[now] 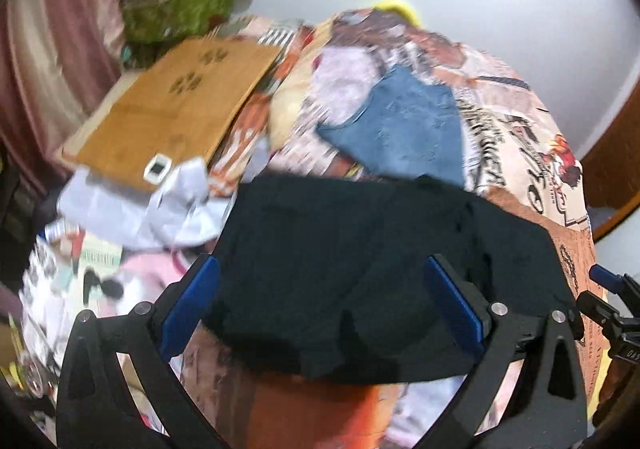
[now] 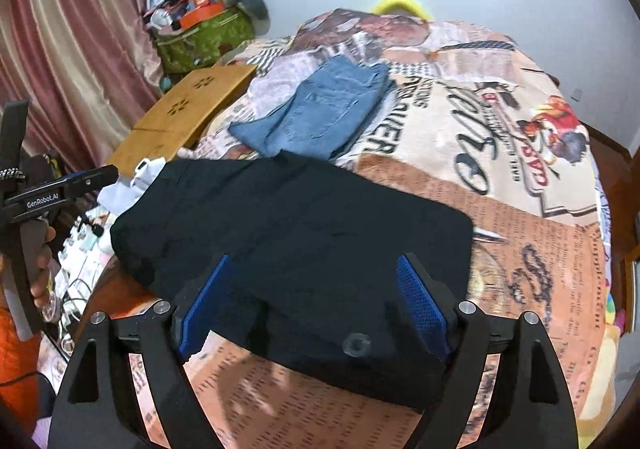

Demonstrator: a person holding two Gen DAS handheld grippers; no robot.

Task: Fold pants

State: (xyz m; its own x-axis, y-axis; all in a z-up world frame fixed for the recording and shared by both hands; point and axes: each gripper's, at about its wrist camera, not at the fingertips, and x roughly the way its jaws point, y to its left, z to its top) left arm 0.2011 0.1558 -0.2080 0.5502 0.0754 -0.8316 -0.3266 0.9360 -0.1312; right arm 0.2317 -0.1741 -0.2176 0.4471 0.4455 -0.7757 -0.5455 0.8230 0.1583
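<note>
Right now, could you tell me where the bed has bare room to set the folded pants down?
The widest free patch is the printed bedspread right of the black pants and the blue jeans. The left edge is crowded: wooden board, white papers and green bag.

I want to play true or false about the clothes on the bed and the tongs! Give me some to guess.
1. The black pants lie folded on the bed. True.
2. The blue jeans lie on top of the black pants. False: they lie beyond them, on the printed bedcover.
3. The right tongs are open. True.
4. The left tongs are shut on a sock. False: they are open, holding nothing.
5. A wooden board lies left of the jeans. True.
</note>
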